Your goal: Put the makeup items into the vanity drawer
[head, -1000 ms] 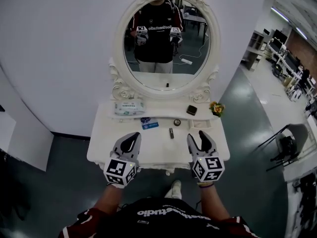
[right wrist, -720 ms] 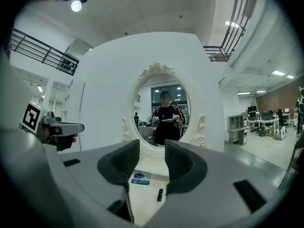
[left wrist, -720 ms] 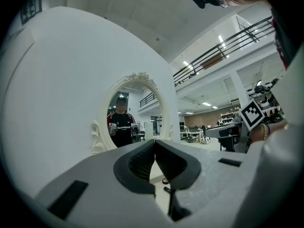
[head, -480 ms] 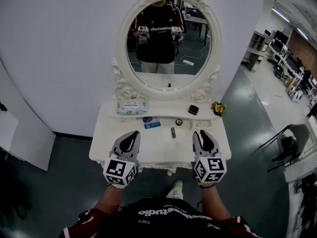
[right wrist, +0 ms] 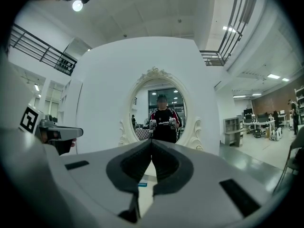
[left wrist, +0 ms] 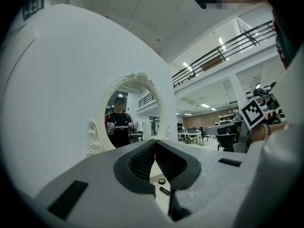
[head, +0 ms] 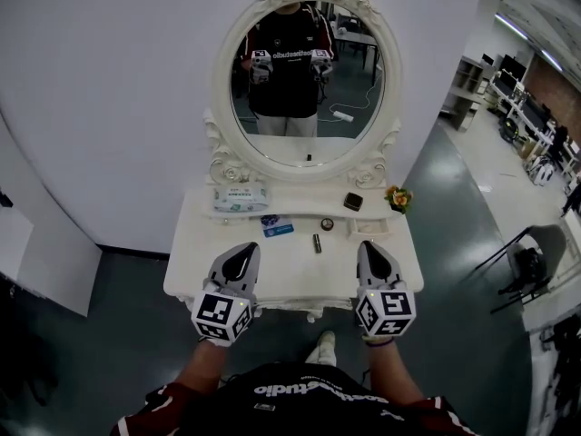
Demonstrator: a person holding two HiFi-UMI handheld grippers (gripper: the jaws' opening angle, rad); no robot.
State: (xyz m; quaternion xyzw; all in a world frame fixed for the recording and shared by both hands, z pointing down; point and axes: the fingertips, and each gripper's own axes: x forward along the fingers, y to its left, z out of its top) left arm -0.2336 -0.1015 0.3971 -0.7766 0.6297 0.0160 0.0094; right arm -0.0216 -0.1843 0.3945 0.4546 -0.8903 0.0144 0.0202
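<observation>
Far left on the white worktop (head: pixel 195 243), a pack of wipes (head: pixel 240 197) lies against the foot of the oval mirror (head: pixel 306 80). Just right of it and nearer, there's a small blue packet (head: pixel 276 227).

Now the left hand-held gripper (head: pixel 243 248): it hovers over the near left part of the worktop, jaws pressed together at the tips, nothing between them. Its own view confirms that, with the pads meeting in a tight line and no item caught.

Moving to the middle, the makeup items sit out in the open. A dark tube (head: pixel 316 242) lies on the worktop between the two grippers, a little round pot (head: pixel 327 224) just beyond it, and a dark compact (head: pixel 353 202) farther back near the mirror's base. None is touched by either gripper.

Right of the pot, a shallow white box (head: pixel 368 226). The right hand-held gripper (head: pixel 372 246) hangs over the near right edge, jaws fully closed and empty.

Far right corner, a small bunch of flowers (head: pixel 397 198).
</observation>
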